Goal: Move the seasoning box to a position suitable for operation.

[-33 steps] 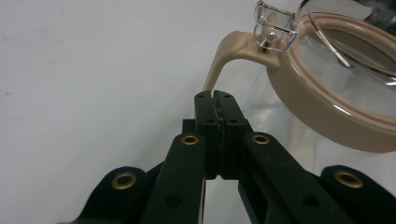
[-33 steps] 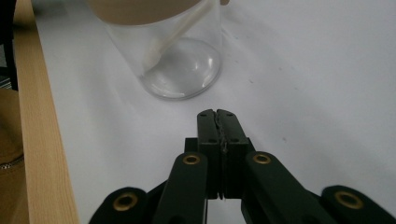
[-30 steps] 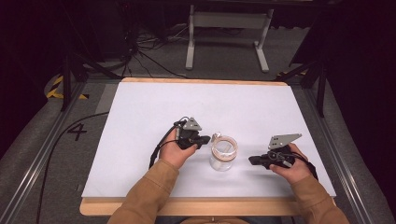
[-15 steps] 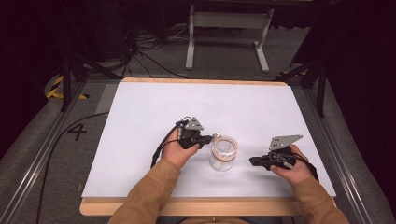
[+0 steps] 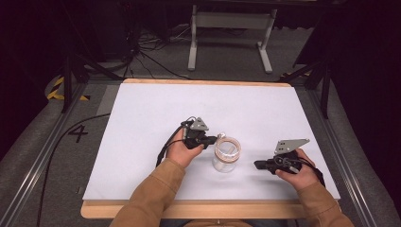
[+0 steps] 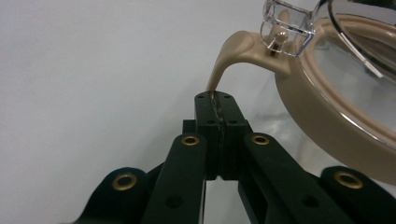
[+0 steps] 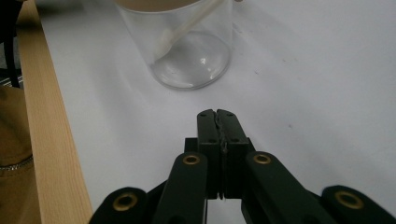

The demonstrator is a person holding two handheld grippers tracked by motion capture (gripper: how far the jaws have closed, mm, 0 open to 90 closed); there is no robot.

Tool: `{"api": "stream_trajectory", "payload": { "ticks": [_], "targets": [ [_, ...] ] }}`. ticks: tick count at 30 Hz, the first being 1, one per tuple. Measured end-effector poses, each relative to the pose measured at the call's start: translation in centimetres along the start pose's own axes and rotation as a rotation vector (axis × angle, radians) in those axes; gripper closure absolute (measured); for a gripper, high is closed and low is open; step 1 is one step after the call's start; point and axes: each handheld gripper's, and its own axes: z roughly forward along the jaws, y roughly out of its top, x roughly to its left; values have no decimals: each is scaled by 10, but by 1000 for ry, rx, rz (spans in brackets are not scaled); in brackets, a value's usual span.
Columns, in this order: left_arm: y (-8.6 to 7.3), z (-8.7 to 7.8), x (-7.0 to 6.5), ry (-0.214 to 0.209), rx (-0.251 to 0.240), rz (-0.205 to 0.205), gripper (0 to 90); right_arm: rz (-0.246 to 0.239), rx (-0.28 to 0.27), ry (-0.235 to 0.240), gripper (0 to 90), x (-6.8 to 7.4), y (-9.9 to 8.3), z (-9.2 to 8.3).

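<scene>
A clear glass jar point(image 5: 226, 160) with a tan lid ring point(image 5: 227, 148) stands on the white table sheet point(image 5: 156, 113), between my two hands. My left gripper point(image 5: 215, 138) reaches the jar's left rim. In the left gripper view its jaws point(image 6: 216, 95) are shut on a thin tan tab point(image 6: 233, 51) that curves down from the clear hinge of the lid ring point(image 6: 327, 126). My right gripper point(image 5: 257, 165) lies to the right of the jar, pointing at it, shut with nothing in it point(image 7: 216, 114). A pale stick point(image 7: 187, 28) leans inside the jar point(image 7: 191, 56).
The wooden front edge of the table point(image 5: 198, 209) runs under both tan sleeves, and it passes close beside the right gripper point(image 7: 42, 116). A metal stand point(image 5: 227, 28) and cables lie on the floor beyond the table's far edge.
</scene>
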Motion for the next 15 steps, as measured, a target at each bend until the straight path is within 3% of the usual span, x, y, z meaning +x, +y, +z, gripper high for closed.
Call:
{"api": "stream_trajectory", "payload": {
  "ticks": [15],
  "targets": [
    [10,16,6,-51,-17,18,896,31,-3,-35,900,5,-13,-14]
  ]
}}
